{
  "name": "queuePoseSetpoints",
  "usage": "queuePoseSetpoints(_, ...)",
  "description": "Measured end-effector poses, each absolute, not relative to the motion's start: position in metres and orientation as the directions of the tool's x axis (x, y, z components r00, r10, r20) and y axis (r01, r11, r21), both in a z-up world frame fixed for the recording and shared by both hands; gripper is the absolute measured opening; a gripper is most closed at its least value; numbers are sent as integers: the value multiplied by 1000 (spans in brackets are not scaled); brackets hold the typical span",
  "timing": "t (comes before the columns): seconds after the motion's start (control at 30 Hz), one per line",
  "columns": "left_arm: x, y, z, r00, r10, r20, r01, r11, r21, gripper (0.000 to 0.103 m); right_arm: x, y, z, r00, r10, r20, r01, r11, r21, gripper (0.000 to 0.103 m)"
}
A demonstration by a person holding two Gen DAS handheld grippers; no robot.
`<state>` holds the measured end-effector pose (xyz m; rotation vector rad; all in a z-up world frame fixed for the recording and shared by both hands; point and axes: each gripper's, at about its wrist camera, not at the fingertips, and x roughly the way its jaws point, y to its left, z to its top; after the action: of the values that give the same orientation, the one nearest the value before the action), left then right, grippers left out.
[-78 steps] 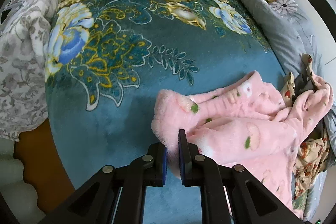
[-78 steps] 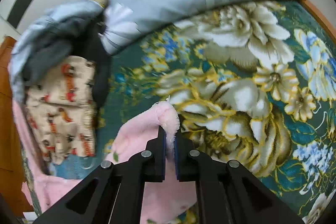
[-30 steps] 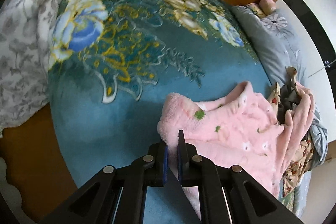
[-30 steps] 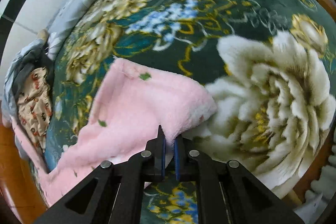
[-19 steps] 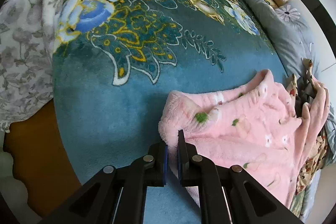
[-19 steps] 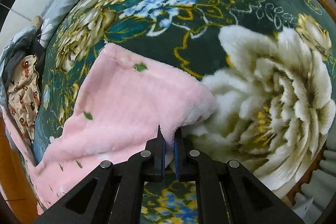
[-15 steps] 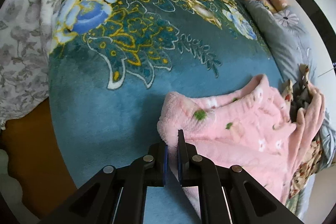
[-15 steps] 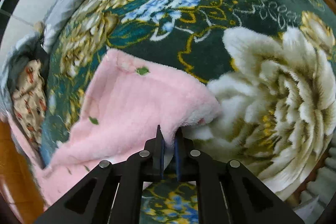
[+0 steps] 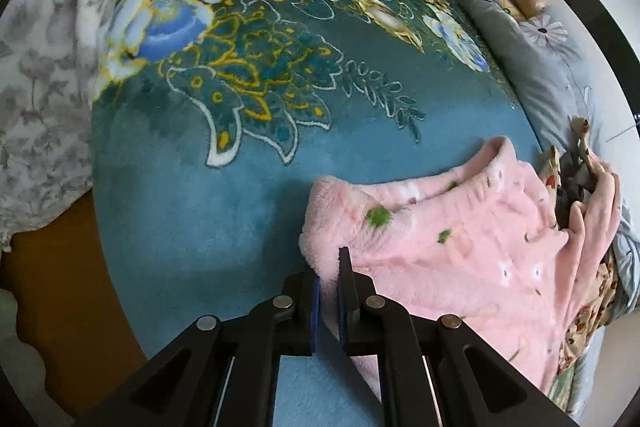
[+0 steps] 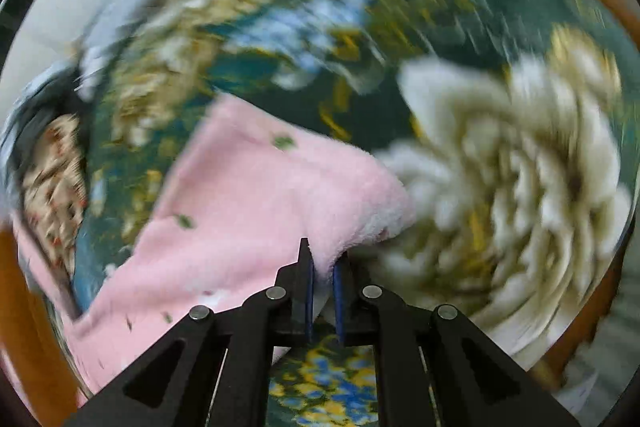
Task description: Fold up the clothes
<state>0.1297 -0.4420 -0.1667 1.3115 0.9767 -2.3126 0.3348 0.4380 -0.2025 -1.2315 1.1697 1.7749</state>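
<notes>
I'm seeing the pink fleece garment [image 9: 460, 247] lying on the bed's blanket [image 9: 200, 207], its corners pinched by my left hand-held gripper [image 9: 329, 277] and right hand-held gripper [image 10: 322, 267].

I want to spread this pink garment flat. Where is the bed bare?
Bare: the plain teal blanket between the fluffy pink garment and the grey floral quilt. Crowded: the far side, where patterned clothes pile against the grey flowered duvet.

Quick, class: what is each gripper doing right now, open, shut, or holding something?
Left gripper: shut on an edge of the pink fleece garment.
Right gripper: shut on another edge of the pink fleece garment.
</notes>
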Motion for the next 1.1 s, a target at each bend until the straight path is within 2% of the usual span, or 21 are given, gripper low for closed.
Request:
queuePoseSetpoints(0.1, 128, -443, -173, -510, 64, -858, 558, -734, -387, 8, 332, 441, -214, -282, 22, -959, -898, -358, 256, 9)
queuePoseSetpoints(0.17, 126, -443, -178, -494, 65, -867, 556, -743, -372, 11, 327, 445, -212, -276, 15, -961, -899, -357, 253, 18)
queuePoseSetpoints(0.23, 130, -445, -181, -495, 89, -864, 551, -737, -392, 11, 326, 454, -208, -265, 16, -964, -910, -335, 244, 51)
queuePoseSetpoints(0.27, 132, -446, -182, -499, 103, -860, 552, -728, -407, 11, 329, 458, -205, -267, 26, -963, -920, -305, 247, 54)
queuePoseSetpoints(0.43, 138, -450, -182, -501, 142, -853, 556, -703, -444, 16, 334, 476, -182, -260, 126, -957, -957, -165, 238, 55)
queuePoseSetpoints(0.5, 138, -453, -177, -511, 139, -848, 561, -694, -452, 26, 312, 478, -169, -239, 193, -952, -958, -210, 198, 55)
queuePoseSetpoints(0.67, 149, -467, -155, -537, 64, -841, 591, -682, -430, 28, 210, 450, -145, -333, 206, -920, -875, -430, 220, 55)
queuePoseSetpoints(0.73, 150, -470, -144, -556, 25, -831, 595, -686, -419, 28, 166, 428, -137, -383, 172, -908, -814, -528, 243, 55)
queuePoseSetpoints(0.87, 139, -461, -124, -609, 27, -793, 543, -715, -441, 28, 84, 358, -127, -443, 43, -896, -631, -725, 277, 55)
queuePoseSetpoints(1.1, 69, -415, -136, -586, 155, -795, 431, -772, -468, 31, -26, 209, -138, -415, -273, -868, -244, -885, 396, 55)
